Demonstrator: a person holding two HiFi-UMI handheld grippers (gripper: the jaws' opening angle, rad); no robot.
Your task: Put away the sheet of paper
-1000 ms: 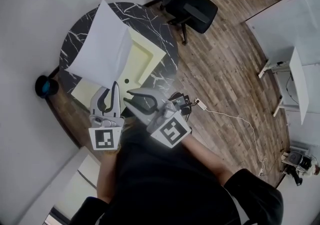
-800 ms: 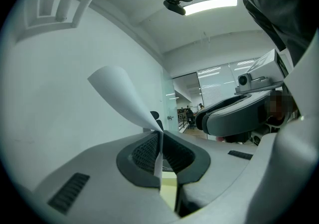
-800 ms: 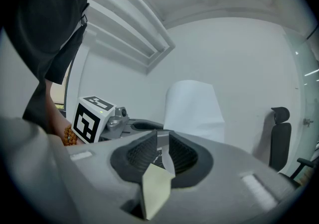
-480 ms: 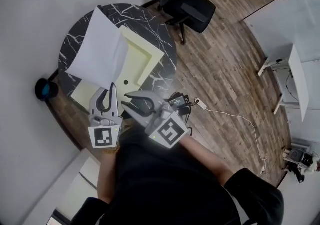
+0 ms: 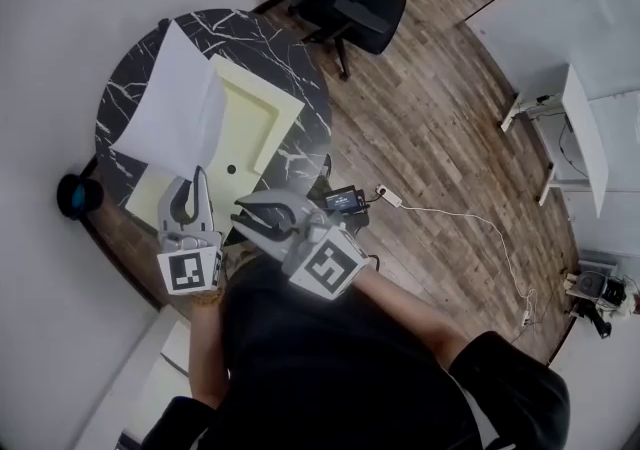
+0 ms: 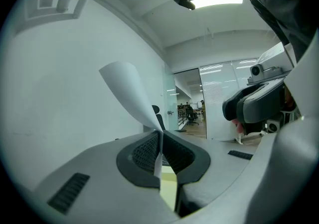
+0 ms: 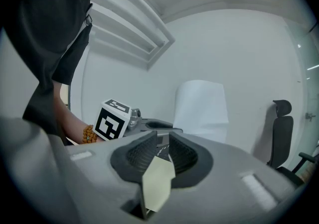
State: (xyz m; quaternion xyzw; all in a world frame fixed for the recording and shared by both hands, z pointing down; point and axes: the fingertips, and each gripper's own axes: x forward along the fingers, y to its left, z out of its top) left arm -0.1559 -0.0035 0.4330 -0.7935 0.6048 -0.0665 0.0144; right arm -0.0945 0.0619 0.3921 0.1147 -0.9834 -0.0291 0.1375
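Blank white sheet of paper [image 5: 170, 103], slightly curled, held up tilted in the upper left of the frame, above a pale yellow tray [image 5: 250, 123]. Its lower corner is pinched in the jaws of the left gripper [image 5: 196, 178].

Bright even light, fisheye-warped edges

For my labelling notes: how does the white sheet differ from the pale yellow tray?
The sheet is white; the tray is pale yellow. The sheet stands tilted, pinched in the left tool; the tray lies flat on the table. Both are rectangular.
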